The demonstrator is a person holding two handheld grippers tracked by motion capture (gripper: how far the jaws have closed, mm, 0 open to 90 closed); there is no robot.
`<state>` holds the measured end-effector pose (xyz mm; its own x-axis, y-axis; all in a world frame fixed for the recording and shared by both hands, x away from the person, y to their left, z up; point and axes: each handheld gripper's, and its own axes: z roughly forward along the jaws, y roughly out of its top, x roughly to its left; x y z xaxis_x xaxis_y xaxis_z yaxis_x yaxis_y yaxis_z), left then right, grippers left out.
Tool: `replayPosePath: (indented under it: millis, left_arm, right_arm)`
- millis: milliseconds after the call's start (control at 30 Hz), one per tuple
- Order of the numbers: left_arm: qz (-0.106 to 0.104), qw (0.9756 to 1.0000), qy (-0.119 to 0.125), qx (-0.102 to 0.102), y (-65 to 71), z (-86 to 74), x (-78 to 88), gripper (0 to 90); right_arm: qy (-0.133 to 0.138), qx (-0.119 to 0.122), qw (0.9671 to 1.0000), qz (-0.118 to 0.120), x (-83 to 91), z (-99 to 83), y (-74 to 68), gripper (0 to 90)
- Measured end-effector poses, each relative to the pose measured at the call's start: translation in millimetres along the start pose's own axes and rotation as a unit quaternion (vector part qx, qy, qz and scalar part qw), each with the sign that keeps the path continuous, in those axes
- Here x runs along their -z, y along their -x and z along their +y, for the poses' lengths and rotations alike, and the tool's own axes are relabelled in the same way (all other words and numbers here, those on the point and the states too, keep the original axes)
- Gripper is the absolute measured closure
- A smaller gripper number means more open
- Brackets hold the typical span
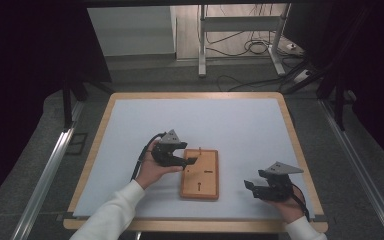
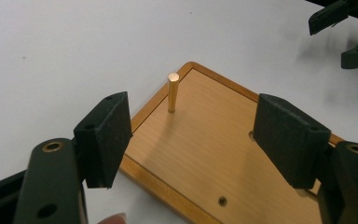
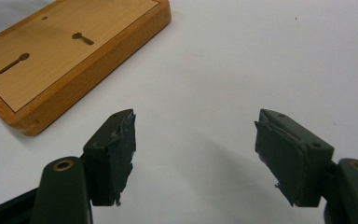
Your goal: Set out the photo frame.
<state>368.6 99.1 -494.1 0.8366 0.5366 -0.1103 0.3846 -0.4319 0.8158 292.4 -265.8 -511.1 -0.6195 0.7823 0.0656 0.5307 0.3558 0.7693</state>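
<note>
Orange-brown wooden board [image 1: 200, 175], brass-coloured peg [image 2: 172, 91], white table [image 1: 230, 120], black grippers

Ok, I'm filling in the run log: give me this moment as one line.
left gripper: open, over board | right gripper: open, over bare table | peg: upright in board corner, untouched

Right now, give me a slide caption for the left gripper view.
Open left gripper poised over the wooden board, its upright brass peg standing near the far corner.

A wooden board [image 1: 200, 174] lies on the white surface [image 1: 230, 125]. The left gripper [image 1: 190, 161] reaches over its left edge, while the right gripper [image 1: 250, 187] hovers apart, jaws spread
</note>
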Motion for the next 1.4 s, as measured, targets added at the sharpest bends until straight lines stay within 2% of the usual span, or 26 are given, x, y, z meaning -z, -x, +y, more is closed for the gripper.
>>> replayPosePath:
  millis: [300,567,800,967,1133,1167,1267,1400]
  left_arm:
    - [0.003,0.9998,-0.014,-0.013,-6.1,7.9,-17.0,29.4]
    - [-0.01,0.9998,-0.017,-0.005,-13.7,4.2,-34.4,32.5]
    - [-0.018,0.9998,-0.012,-0.004,-16.9,5.4,-43.8,42.0]
    - [-0.02,0.9996,-0.018,-0.013,-17.3,3.9,-50.3,46.4]
    - [-0.014,0.9996,-0.018,-0.018,-16.8,4.3,-52.4,54.1]
    - [-0.012,0.9996,-0.018,-0.018,-16.6,4.3,-52.9,58.0]
    - [-0.005,0.9997,-0.018,-0.013,-17.4,4.3,-54.1,62.6]
    - [-0.006,0.9998,-0.016,-0.009,-17.7,4.3,-56.7,66.5]
  right_arm:
    - [-0.003,-0.002,1.0,0.001,-0.7,-0.6,0.0,28.9]
    - [-0.004,0.001,1.0,0.001,-1.8,-1.5,-0.4,28.9]
    - [-0.009,0.0,1.0,0.002,-4.2,-2.4,-1.0,28.8]
    - [-0.009,0.0,1.0,0.0,-3.7,-2.7,-0.2,28.9]
    - [-0.009,0.0,1.0,-0.001,-3.5,-2.8,1.0,28.8]
    - [-0.009,0.001,1.0,-0.001,-3.4,-2.8,1.2,28.9]
    - [-0.009,0.002,1.0,-0.002,-3.5,-2.9,0.9,28.9]
    - [-0.01,0.002,0.9999,-0.002,-4.2,-3.1,0.4,28.9]
